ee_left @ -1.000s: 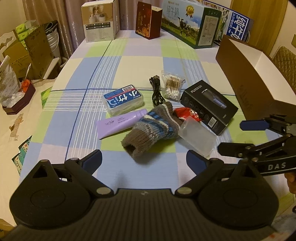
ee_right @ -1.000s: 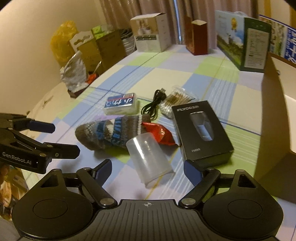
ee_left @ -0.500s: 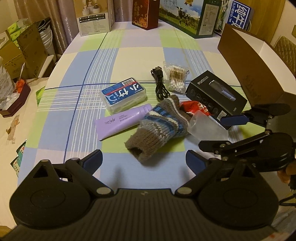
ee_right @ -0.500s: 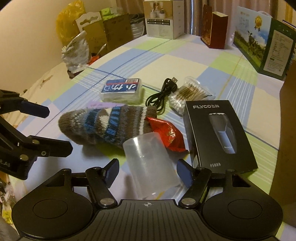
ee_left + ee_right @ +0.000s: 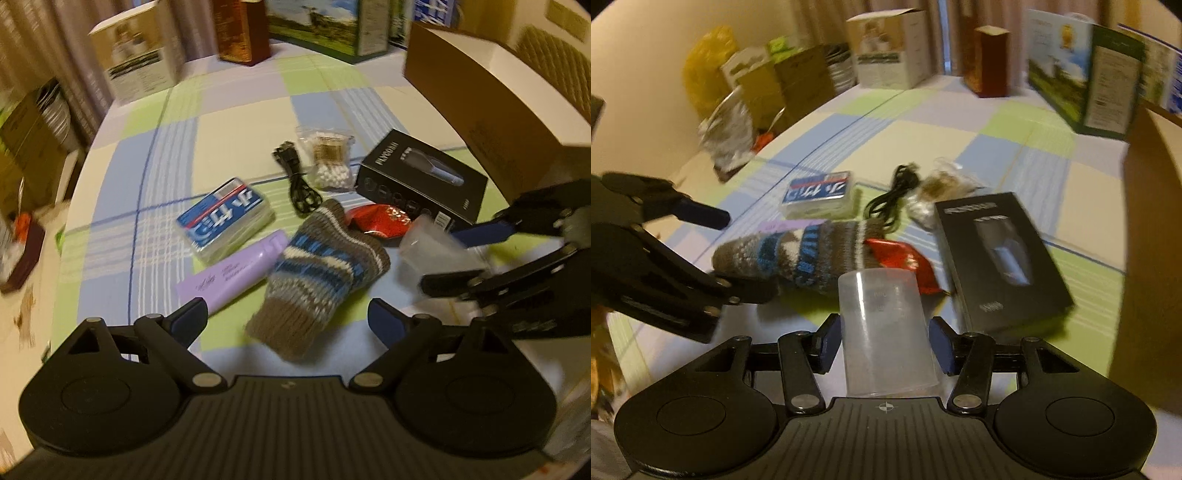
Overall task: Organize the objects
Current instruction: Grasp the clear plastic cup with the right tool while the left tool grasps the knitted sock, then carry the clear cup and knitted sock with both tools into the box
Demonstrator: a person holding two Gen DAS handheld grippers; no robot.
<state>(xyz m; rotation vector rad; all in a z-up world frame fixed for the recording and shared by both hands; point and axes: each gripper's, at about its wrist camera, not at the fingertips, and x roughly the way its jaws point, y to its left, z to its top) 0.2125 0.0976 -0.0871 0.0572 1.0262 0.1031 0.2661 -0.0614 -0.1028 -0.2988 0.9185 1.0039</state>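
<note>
Left wrist view: my left gripper (image 5: 286,320) hangs spread wide, holding nothing, over the knit sock (image 5: 321,273); purple tube (image 5: 232,273) at 10 o'clock, tissue pack (image 5: 225,218) beyond. At 3 o'clock my right gripper (image 5: 884,345) has its pads round the clear plastic cup (image 5: 886,332), w/ black box (image 5: 997,254) at 1 o'clock.

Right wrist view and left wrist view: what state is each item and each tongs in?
Translucent plastic cup: on its side between the right tongs, fingers close, contact unclear.
Left tongs: open, empty.
Striped knitted sock: lying flat, over the red foil packet's edge.
Black shaver box: closed, flat.
Brown cardboard box: open-topped.
</note>
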